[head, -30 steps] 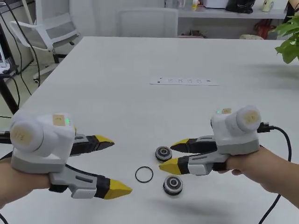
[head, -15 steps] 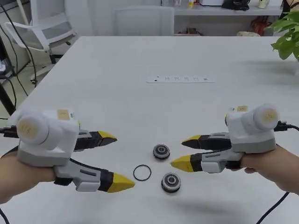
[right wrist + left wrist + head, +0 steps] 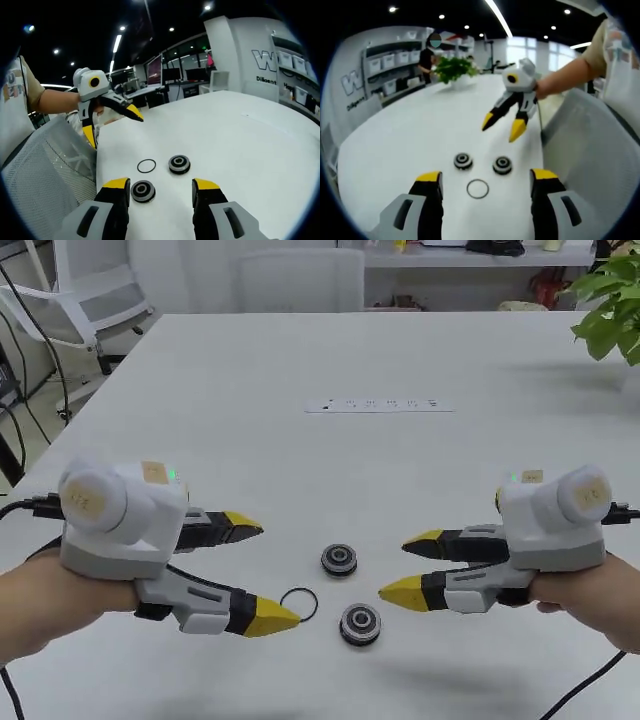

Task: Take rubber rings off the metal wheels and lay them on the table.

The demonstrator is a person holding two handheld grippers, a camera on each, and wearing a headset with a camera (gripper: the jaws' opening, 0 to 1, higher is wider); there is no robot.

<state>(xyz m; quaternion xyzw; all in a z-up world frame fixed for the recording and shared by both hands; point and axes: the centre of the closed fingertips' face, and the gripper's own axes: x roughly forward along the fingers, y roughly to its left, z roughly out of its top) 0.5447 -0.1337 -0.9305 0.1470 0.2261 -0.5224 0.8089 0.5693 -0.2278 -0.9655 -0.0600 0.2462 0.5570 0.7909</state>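
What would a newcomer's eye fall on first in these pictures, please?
The yellow-tipped left gripper and right gripper, both open, face each other low over a wide white table. Between them lie two small metal wheels and a loose black rubber ring, close by the left gripper's nearer jaw tip.

Background stuff: a flat white socket strip (image 3: 378, 405) lies on the table (image 3: 200, 390), out toward the far half. A leafy green plant (image 3: 605, 298) sits at the far right. In the left gripper view it's near a person (image 3: 427, 55) standing in front of shelves (image 3: 385, 67) full of pale bins. A white chair (image 3: 300, 278) stands at the far end, with another office chair (image 3: 95, 295) off to the left. There's a grey mesh chair back (image 3: 50, 160) close by in the right gripper view, monitors (image 3: 155, 70) further back — and ceiling lights (image 3: 496, 17) overhead.
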